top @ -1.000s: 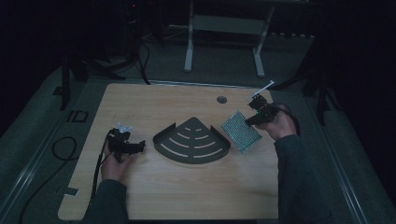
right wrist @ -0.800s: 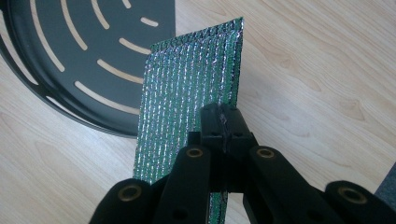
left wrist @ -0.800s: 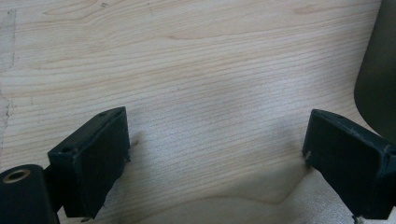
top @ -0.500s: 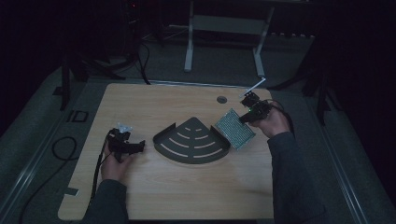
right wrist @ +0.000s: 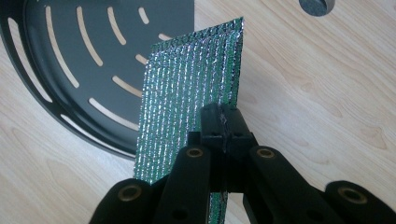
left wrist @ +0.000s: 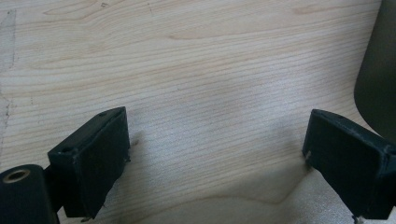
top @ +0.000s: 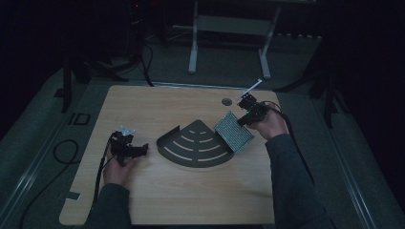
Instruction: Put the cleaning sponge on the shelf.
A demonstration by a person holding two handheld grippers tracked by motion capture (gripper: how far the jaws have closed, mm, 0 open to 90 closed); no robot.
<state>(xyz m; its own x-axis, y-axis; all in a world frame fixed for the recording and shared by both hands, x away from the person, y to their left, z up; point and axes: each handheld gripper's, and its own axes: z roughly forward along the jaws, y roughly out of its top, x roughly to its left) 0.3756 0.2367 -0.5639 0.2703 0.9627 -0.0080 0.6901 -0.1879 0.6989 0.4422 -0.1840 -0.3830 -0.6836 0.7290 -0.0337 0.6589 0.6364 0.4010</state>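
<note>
The left hand-held gripper (left wrist: 215, 158) looks down along its 2 black jaws, which rise from the bottom corners and stand wide apart with nothing between them. One jaw sits low at the left, with a round brass-ringed hole at its base; the other sits low at the right. Between and beyond them lies the pale wood-grain counter (left wrist: 201, 70), with a soft shadow across the middle. At the right edge, the dark curved rim of a tray (left wrist: 378, 79) comes into view, close above the right-hand jaw.
</note>
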